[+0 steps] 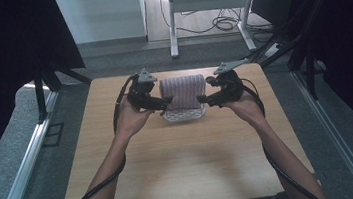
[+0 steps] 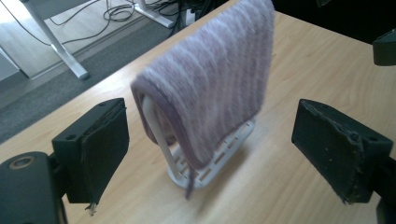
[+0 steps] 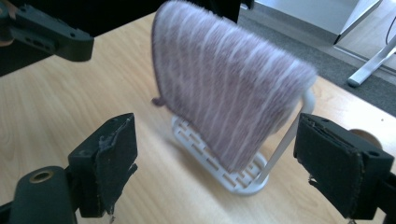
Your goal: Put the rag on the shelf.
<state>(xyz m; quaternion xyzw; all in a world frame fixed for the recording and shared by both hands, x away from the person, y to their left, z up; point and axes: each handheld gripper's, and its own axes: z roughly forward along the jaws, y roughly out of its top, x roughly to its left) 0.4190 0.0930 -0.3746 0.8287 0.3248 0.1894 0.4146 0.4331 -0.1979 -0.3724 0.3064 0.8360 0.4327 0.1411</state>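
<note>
The left hand-held gripper stands with its jaws wide apart and nothing between them, just beside the left end of the striped cloth. The right hand-held gripper is likewise wide open and empty, just beside the cloth's right end. The two point toward each other across the cloth.

The cloth hangs folded over the upright loop of a white slotted rack, which stands on the table in its far half, near the middle across.

High view: both forearms enter from below, and the whole table outline is visible, with grey floor on both sides.

Left gripper view: the cloth's rolled edge and the white loop beneath it are seen end-on; a loose corner of cloth hangs down past the rack base.

Right gripper view: the cloth's broad striped face is shown, with the bare loop exposed at the near end and the opposite gripper at top left.

Edges and room: the near half of the table is bare wood. The far table edge lies close behind the rack. Wood lies open on both sides of the rack base.
</note>
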